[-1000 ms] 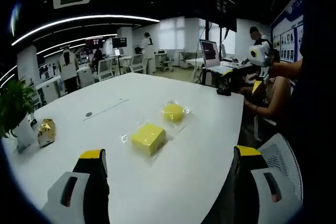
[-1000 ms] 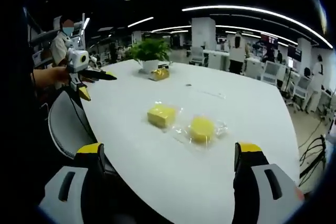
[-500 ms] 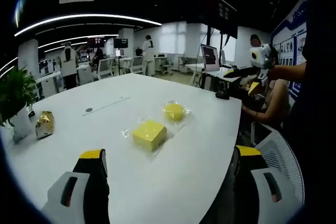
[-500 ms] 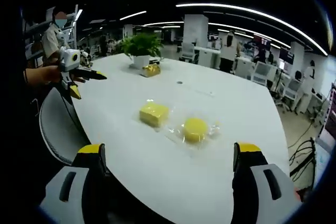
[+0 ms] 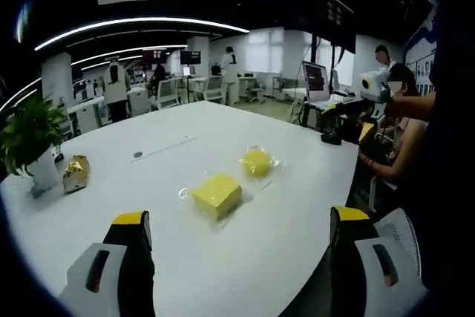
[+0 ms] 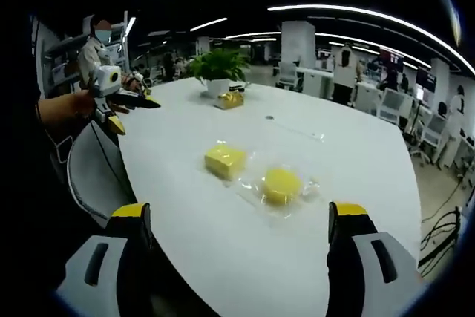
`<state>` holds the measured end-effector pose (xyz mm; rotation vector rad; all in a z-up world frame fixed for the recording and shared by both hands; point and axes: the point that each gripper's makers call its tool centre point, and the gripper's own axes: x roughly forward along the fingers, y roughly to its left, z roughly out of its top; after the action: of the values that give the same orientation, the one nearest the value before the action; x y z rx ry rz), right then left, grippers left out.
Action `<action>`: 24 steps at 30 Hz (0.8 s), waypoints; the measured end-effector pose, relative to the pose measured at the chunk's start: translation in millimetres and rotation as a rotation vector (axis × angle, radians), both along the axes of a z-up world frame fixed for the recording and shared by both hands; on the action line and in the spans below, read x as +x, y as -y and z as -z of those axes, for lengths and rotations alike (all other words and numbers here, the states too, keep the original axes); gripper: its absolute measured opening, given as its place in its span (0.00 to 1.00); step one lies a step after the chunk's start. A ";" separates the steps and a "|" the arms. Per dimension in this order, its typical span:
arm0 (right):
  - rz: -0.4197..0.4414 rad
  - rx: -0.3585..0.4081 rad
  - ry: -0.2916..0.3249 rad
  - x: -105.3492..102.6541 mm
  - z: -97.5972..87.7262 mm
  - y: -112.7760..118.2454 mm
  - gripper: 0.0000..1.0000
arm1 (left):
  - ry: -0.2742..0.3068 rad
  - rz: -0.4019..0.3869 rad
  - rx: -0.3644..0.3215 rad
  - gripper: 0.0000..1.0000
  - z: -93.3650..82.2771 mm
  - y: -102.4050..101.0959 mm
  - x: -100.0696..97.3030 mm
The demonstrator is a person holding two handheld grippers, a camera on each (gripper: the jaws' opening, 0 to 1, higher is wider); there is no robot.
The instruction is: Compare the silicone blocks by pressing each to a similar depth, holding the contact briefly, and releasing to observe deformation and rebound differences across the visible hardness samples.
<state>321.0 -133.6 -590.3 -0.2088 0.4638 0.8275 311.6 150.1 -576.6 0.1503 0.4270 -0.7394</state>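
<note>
Two yellow silicone samples lie flat on the white table (image 5: 245, 250), each sealed in its own clear, crinkled plastic wrapper. The square block (image 5: 217, 194) is a low slab with straight edges and a flat top, turned so one corner points toward the table's near edge. Just beside it, apart by a narrow gap, sits the round block (image 5: 257, 162), a thick puck of slightly deeper yellow. Neither shows any dent. From the other side they appear as square block (image 6: 225, 160) and round block (image 6: 282, 184).

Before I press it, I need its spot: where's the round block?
Right gripper view: round block lies mid-table, just right of the square block.
</note>
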 end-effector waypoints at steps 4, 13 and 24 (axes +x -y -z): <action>0.036 0.010 -0.029 5.5 5.7 10.8 0.95 | -0.020 0.019 -0.042 0.99 -7.7 2.4 3.4; 0.033 -0.069 -0.080 4.2 23.8 11.7 0.95 | -0.114 0.055 -0.047 0.99 7.8 10.8 5.0; -0.018 -0.096 -0.091 12.0 25.9 -2.2 0.91 | -0.129 0.027 -0.050 0.99 14.6 3.9 7.3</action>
<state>333.0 -131.4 -616.1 -0.2655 0.5885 0.8352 318.9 146.2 -591.1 0.0614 0.5294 -0.7885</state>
